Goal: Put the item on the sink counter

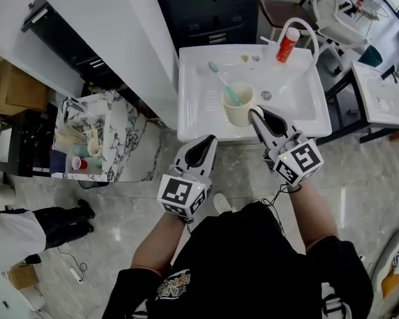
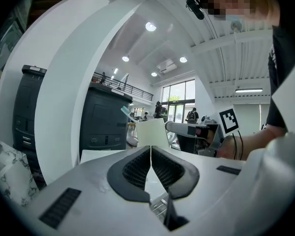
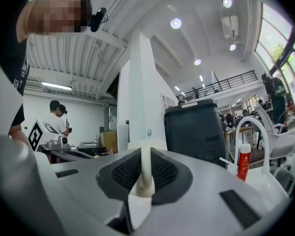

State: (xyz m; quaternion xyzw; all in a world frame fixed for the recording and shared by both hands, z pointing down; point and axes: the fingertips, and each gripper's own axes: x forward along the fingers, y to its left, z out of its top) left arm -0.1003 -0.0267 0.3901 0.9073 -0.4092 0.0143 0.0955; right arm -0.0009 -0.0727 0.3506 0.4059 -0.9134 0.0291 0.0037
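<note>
while my right gripper [image 1: 255,115] is clenched on the near wall of the cream plastic cup [image 1: 238,108], the cup stands upright over the front part of the basin of the white ceramic sink [image 1: 191,72]. a teal toothbrush [image 1: 223,85] leans out of it. i cannot tell whether the cup's base rests on the basin floor or hangs just above it. my left gripper [image 1: 209,141] is shut tight with nothing between its jaws, held short of the sink's front edge. finding: the grasp is made and placement is not done. outstanding: carry the cup to a flat ledge of the sink, perhaps the back one beside the red cylindrical tube [image 1: 287,45], set it upright, then release.
</note>
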